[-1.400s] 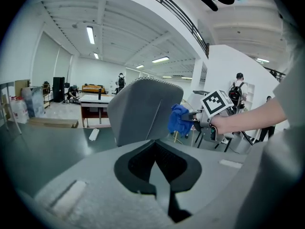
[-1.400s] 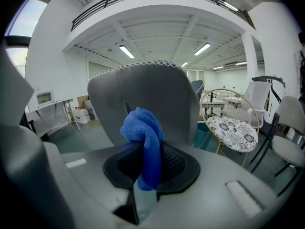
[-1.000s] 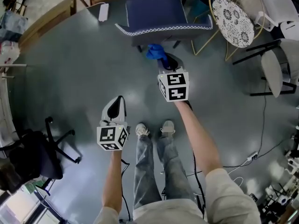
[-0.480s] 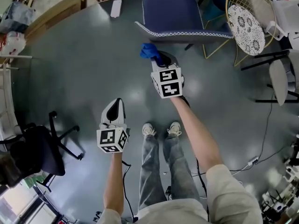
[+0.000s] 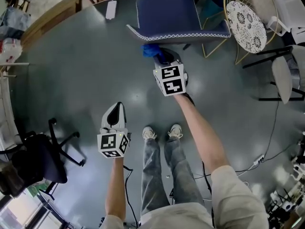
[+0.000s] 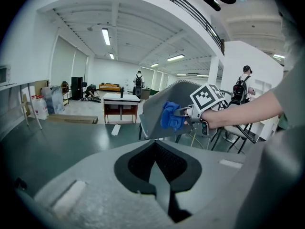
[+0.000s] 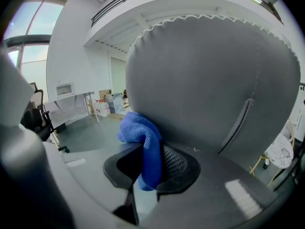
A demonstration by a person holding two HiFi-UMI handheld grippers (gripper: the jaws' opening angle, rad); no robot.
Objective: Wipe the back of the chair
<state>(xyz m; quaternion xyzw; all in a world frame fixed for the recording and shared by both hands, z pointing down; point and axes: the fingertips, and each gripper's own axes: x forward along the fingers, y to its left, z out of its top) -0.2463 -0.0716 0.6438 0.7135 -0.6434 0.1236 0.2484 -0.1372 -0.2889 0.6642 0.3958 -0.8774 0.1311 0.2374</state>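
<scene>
A blue chair (image 5: 167,13) with white zigzag trim stands ahead of me; its grey back (image 7: 209,80) fills the right gripper view. My right gripper (image 5: 159,57) is shut on a blue cloth (image 5: 150,50), which rests against the lower left of the chair back (image 6: 159,109). The cloth (image 7: 143,140) hangs between the jaws, bunched above them. From the left gripper view, the cloth (image 6: 170,117) and the right gripper (image 6: 188,113) show against the chair. My left gripper (image 5: 116,114) hangs lower left, away from the chair, shut on nothing.
A gold wire chair with a patterned cushion (image 5: 244,22) stands right of the blue chair. A black office chair (image 5: 38,159) is at lower left. A wooden bench (image 5: 45,15) and a white power strip (image 5: 110,9) lie at the back left. Cables (image 5: 267,147) run right.
My right gripper has carried the blue cloth forward and up until it meets the chair back. The left gripper has stayed almost still.
</scene>
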